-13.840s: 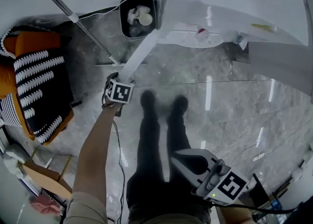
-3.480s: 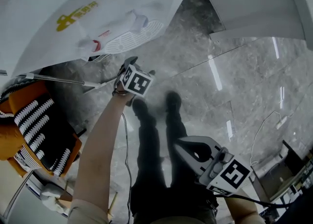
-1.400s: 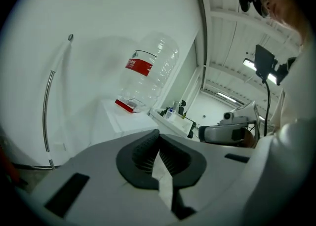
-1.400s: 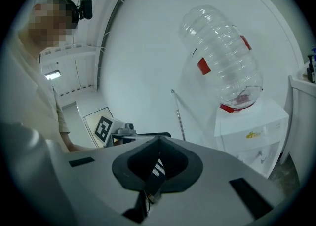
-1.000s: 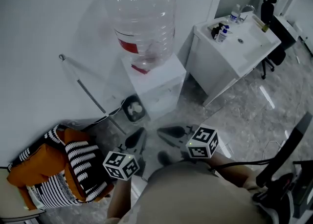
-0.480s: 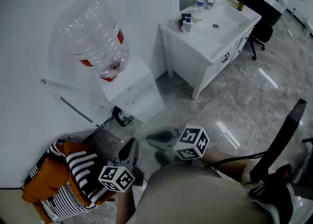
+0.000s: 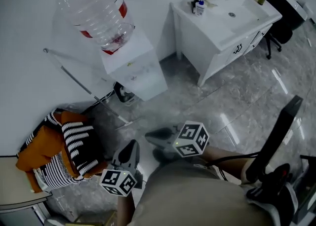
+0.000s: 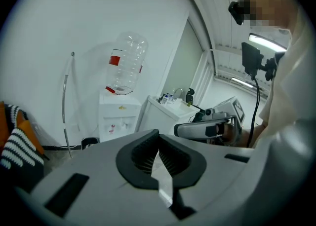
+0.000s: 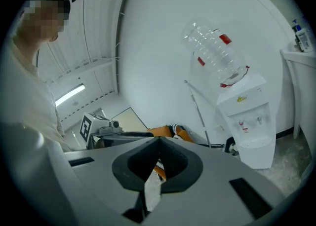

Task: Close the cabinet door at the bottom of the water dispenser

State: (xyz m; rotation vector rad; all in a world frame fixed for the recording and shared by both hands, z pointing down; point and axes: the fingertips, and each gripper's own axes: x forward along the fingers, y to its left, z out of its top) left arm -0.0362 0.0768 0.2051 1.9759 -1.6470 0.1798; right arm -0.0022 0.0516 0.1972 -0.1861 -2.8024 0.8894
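- At the far left an orange, black and white striped cushion (image 7: 59, 146) lies on the floor by the wall, well clear of anything we need.
- The water dispenser (image 7: 134, 67) stands against the wall with its empty bottle (image 7: 96, 8) on top. In the right gripper view its lower cabinet door (image 9: 256, 152) looks flush with the body, so we judge it closed and the task as good as done.
- Our left tongs (image 7: 131, 146) are held low in front of us, well apart from the dispenser. The jaws are pressed together on nothing, since there is nothing left to push.
- Our right tongs (image 7: 150, 134) sit just beside them, likewise closed and empty, pointing toward the dispenser.
- To the right stands the white sink cabinet (image 7: 217, 37), which has no part in this job.
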